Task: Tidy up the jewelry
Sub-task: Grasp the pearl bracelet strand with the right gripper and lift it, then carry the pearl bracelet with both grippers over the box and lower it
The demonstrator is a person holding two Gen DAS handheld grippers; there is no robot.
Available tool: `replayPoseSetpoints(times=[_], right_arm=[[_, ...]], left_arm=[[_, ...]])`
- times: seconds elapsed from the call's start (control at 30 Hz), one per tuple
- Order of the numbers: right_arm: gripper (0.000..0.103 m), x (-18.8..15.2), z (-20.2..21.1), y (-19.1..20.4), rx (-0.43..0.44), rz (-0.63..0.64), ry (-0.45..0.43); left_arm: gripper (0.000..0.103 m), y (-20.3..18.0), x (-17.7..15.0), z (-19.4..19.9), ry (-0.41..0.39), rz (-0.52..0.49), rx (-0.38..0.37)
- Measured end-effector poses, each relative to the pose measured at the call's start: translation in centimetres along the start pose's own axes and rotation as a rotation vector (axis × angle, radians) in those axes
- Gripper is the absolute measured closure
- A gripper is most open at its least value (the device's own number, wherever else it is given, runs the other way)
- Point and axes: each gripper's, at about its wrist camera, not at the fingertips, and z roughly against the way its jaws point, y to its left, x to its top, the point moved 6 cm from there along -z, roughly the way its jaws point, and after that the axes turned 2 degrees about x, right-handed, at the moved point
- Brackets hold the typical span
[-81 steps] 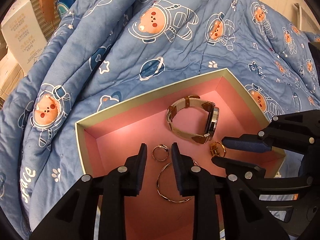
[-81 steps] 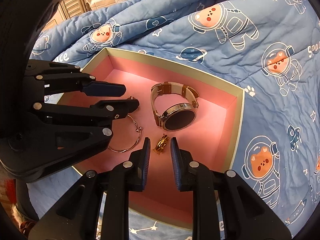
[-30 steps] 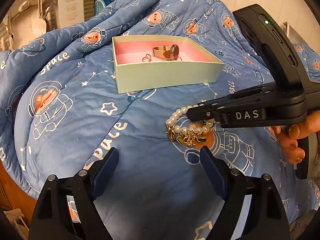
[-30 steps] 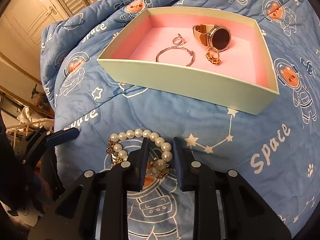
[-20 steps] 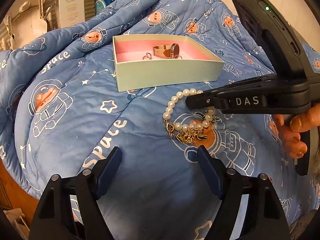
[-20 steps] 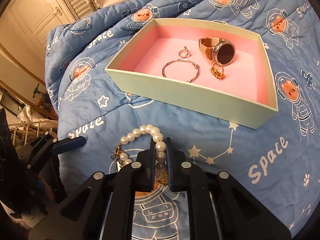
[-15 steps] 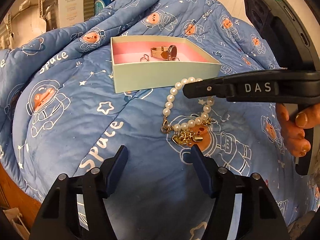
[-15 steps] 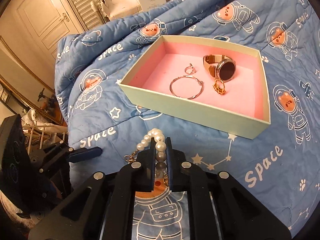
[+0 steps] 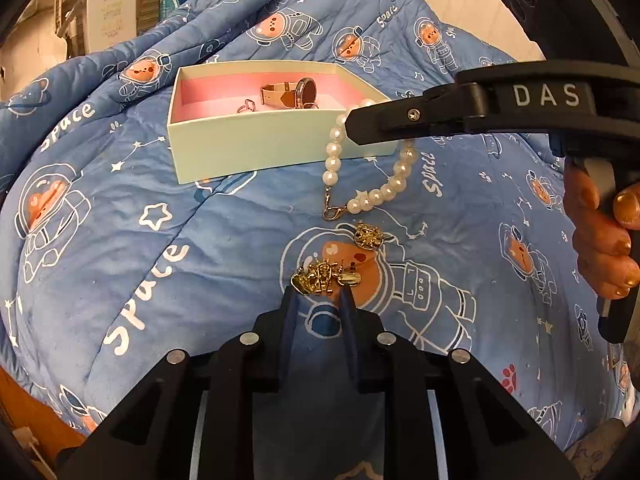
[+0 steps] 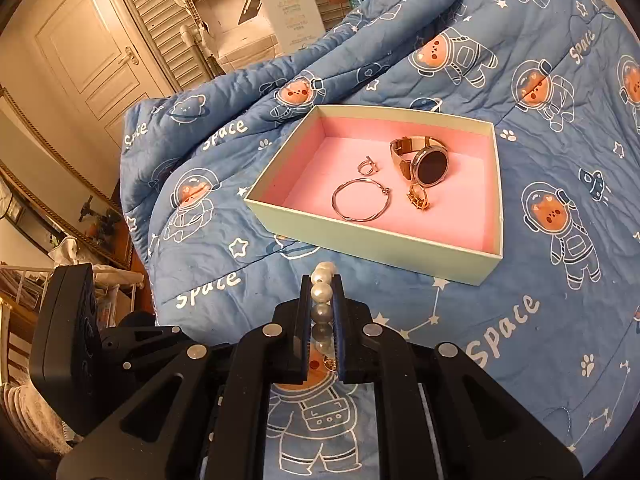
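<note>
Pearl bracelet [image 9: 372, 176] hangs clear of the blue bedspread [image 9: 160, 220], pinched between the fingers of the right gripper [image 10: 321, 292], which reaches in level from the right in the left wrist view; its beads loop down in front of the near wall of the box [image 9: 256, 144], the clasp dangling lowest. A bare hand [image 9: 600, 240] with painted nails wraps the right gripper's handle at the far right. The left gripper [image 9: 319, 296] points forward low over the bedspread, its fingers narrowed around a small heap of gold charms [image 9: 324, 278], though whether they actually pinch it I cannot tell; another gold piece [image 9: 369, 236] lies just beyond. Inside the pink-lined box sit a watch [image 10: 424, 164], a thin bangle [image 10: 360, 200], a ring [image 10: 367, 167] and a gold trinket [image 10: 418, 197].
</note>
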Motion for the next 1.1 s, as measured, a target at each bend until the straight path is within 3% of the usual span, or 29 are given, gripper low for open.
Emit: replayPoseSetpoints(times=[0.47, 0.7, 1.1], right_arm=[[0.093, -0.6, 0.6, -0.7, -0.007, -0.031, -0.012], [0.093, -0.7, 1.0, -0.9, -0.01, -0.039, -0.02], [0.093, -0.9, 1.2, -1.2, -0.009, -0.047, -0.028]], left_arm=[[0.084, -0.2, 1.1, -1.0, -0.017, -0.035, 0.022], [0.095, 0.2, 1.0, -0.5, -0.023, -0.008, 0.015], [0.095, 0.9, 1.1, 1.0, -0.056, 0.028, 0.005]])
